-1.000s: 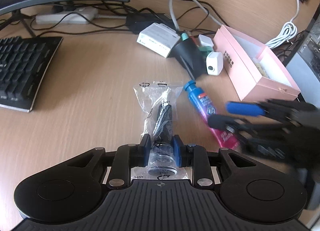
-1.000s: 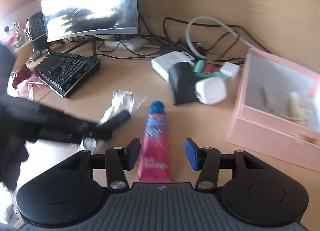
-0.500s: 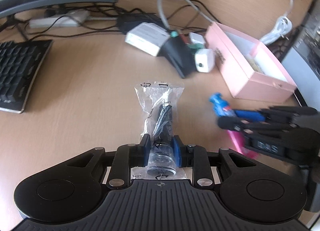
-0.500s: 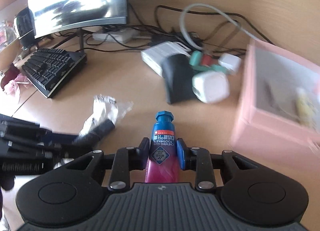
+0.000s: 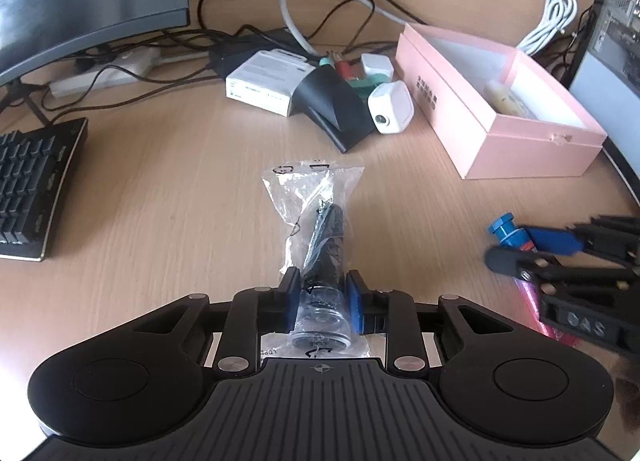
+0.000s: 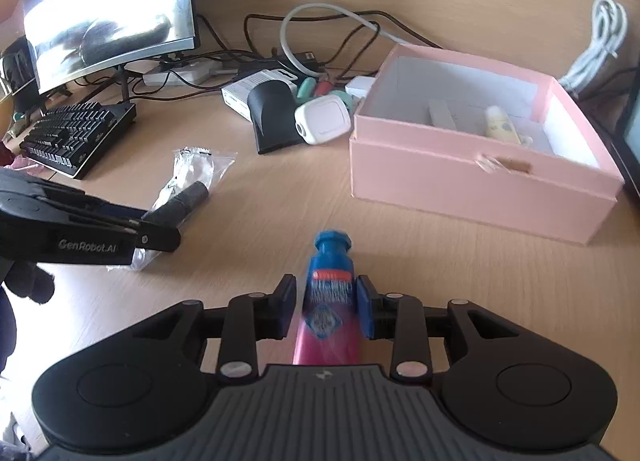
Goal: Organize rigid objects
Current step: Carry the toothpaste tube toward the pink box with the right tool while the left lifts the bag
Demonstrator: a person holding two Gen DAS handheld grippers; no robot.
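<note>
Pinching a bagged black cylinder (image 5: 322, 261), the left gripper (image 5: 320, 303) holds it short of the pink box (image 6: 472, 177). The right gripper (image 6: 325, 307) has the toothpaste tube (image 6: 329, 301) between its pads, jaws easing apart slightly, tube pointing toward the box's front wall. Risk, I judge: the slick tube may slip loose, or the crinkly bag may snag the box rim.

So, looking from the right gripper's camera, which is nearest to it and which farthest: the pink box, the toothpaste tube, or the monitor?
1. toothpaste tube, between the right gripper pads.
2. pink box, ahead, to the right.
3. monitor, far back on the left.
</note>
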